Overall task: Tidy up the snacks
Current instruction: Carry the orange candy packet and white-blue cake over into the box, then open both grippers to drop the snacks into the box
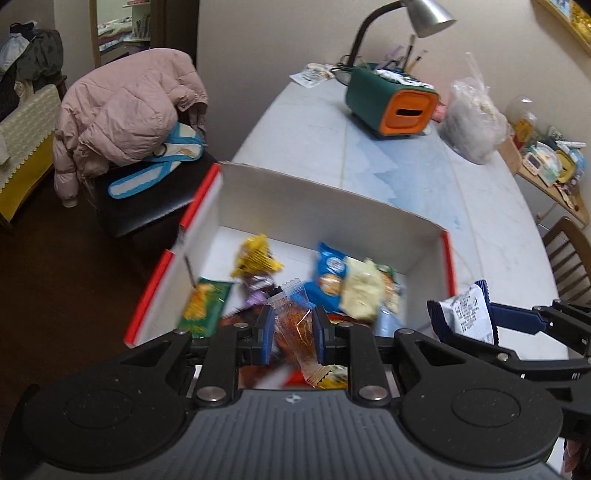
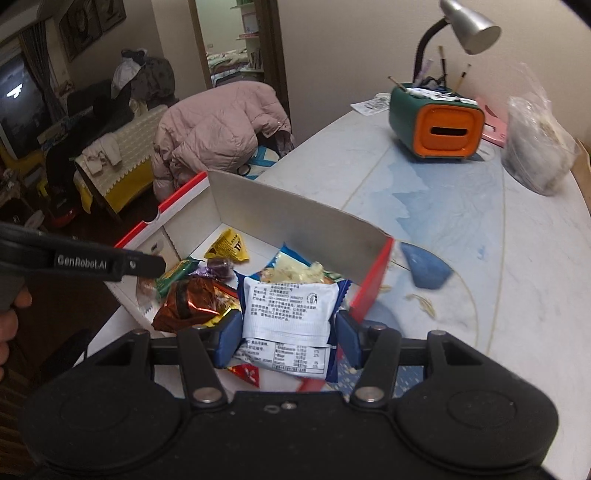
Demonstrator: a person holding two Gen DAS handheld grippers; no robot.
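Observation:
A white cardboard box point(image 1: 325, 206) with red edges stands on the table and holds several snack packets. My left gripper point(image 1: 293, 326) hangs over its near part, shut on a clear orange candy wrapper point(image 1: 295, 321). My right gripper point(image 2: 286, 332) is shut on a white and blue snack packet point(image 2: 290, 314), above the box's right side point(image 2: 373, 280). In the left wrist view that packet point(image 1: 467, 310) shows at the right, clamped in the right gripper's blue pads point(image 1: 517, 317). A yellow packet point(image 1: 256, 256), a green bar point(image 1: 203, 306) and a blue packet point(image 1: 330, 275) lie in the box.
On the pale table point(image 1: 424, 192) stand a green and orange organiser point(image 1: 391, 105), a desk lamp point(image 1: 424, 16) and a clear plastic bag point(image 1: 471, 122). A chair draped with a pink jacket point(image 1: 125, 114) stands left of the table. A blue scrap point(image 2: 424, 269) lies right of the box.

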